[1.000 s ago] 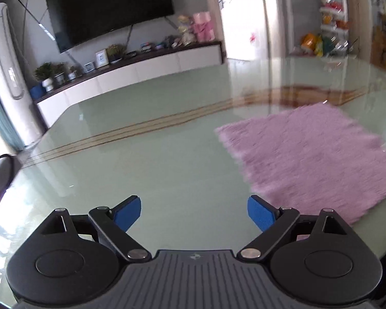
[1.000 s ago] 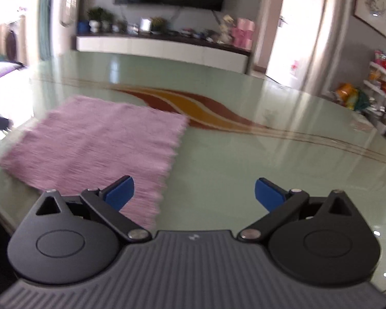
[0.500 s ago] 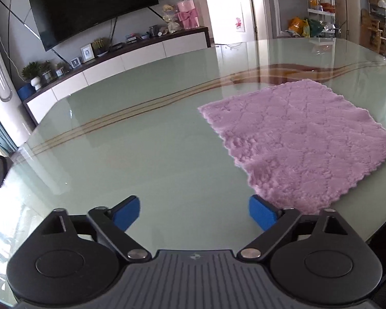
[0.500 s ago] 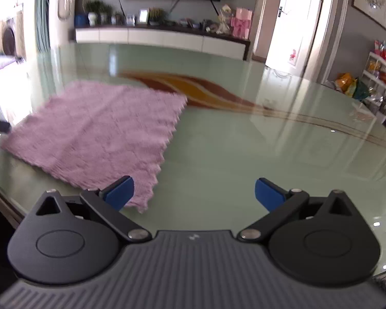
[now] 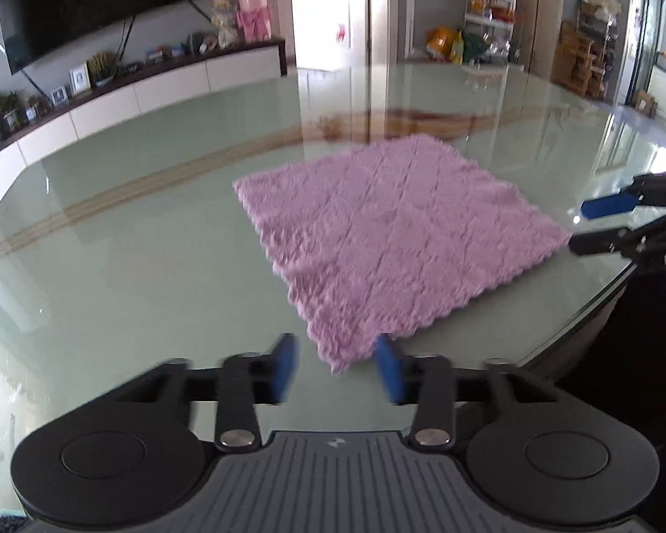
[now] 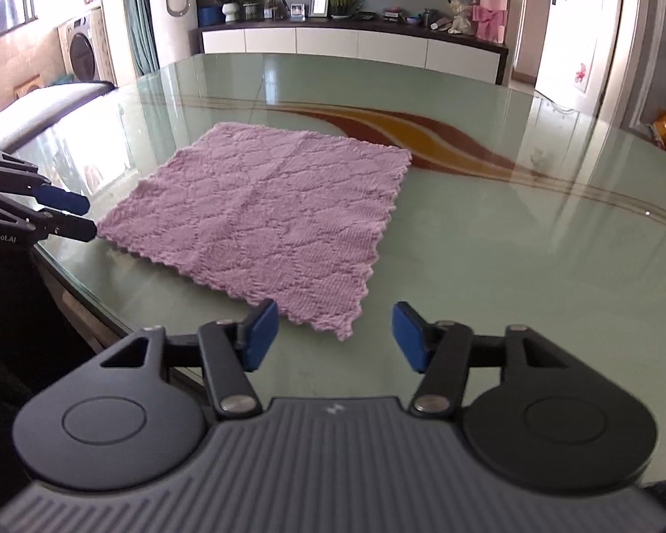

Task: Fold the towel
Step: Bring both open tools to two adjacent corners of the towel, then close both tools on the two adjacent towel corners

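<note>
A pink towel [image 6: 266, 217] lies flat and unfolded on a glossy green glass surface [image 6: 488, 244], near its front edge. The left tongs [image 5: 336, 366] sit at the towel's near left corner, jaws apart around the tip. The right tongs [image 6: 333, 337] gape wider at the near right corner, holding nothing.

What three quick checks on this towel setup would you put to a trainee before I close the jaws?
1. True or false: the pink towel lies flat and unfolded on the glass table.
2. Which part of the towel sits between the left gripper jaws? A: its near corner. B: its far edge. C: its centre.
3. Fill in: the right gripper jaws are ____.

Key
1. True.
2. A.
3. Open, either side of the other near corner.
</note>
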### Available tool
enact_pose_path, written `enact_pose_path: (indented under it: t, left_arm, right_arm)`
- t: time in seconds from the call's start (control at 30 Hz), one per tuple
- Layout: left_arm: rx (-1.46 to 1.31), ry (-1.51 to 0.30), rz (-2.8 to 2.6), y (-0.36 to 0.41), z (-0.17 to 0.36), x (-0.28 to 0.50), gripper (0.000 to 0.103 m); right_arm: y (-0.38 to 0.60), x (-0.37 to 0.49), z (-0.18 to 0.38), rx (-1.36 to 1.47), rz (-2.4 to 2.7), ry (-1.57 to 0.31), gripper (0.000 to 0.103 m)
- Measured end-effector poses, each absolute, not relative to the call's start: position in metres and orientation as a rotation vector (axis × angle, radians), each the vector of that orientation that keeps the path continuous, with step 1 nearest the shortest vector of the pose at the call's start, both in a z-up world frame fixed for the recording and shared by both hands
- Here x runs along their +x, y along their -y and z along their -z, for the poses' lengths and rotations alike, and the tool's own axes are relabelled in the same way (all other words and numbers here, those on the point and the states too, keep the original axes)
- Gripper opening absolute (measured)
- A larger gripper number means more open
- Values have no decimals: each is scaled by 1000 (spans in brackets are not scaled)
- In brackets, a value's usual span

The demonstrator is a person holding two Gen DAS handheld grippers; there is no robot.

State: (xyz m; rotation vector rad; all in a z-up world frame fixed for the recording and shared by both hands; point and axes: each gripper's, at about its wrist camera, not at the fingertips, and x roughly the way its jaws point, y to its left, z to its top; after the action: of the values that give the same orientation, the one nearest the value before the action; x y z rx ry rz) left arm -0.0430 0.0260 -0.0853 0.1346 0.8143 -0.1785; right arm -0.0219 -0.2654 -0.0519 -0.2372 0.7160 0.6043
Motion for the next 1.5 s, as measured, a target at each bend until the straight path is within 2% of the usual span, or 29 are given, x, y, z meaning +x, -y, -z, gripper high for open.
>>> enact_pose_path:
  t: [0.13, 0.57, 0.67, 0.73, 0.83, 0.87, 0.97, 1.13, 1.5]
  left_arm:
    - [148, -839, 180, -25, 91, -46, 27]
    - [152, -848, 228, -21, 88, -38, 27]
    - [151, -848, 233, -20, 89, -38, 24]
    - [142, -851, 244, -19, 89, -37, 15]
    - [159, -843, 241, -15, 90, -38, 7]
    - [158, -843, 241, -15, 90, -37, 7]
    - [153, -842, 242, -16, 90, -37, 5]
    - [139, -835, 234, -18, 90, -39, 2]
    - [98, -773, 219, -25, 77, -47, 0]
  right_arm:
    - [266, -19, 54, -242, -611, -723, 49]
    - [271, -7, 63, -204, -642, -773, 48]
    - [269, -8, 62, -225, -648, -768, 39]
    - [268, -10, 62, -236, -644, -764, 34]
    - [265, -11, 62, -253, -635, -763, 25]
    - [264, -10, 61, -256, -635, -765, 17]
    - [261, -12, 61, -277, -647, -767, 9]
    - [258, -13, 62, -269, -667, -771, 3]
    - [272, -18, 46, -222, -655, -711, 2]
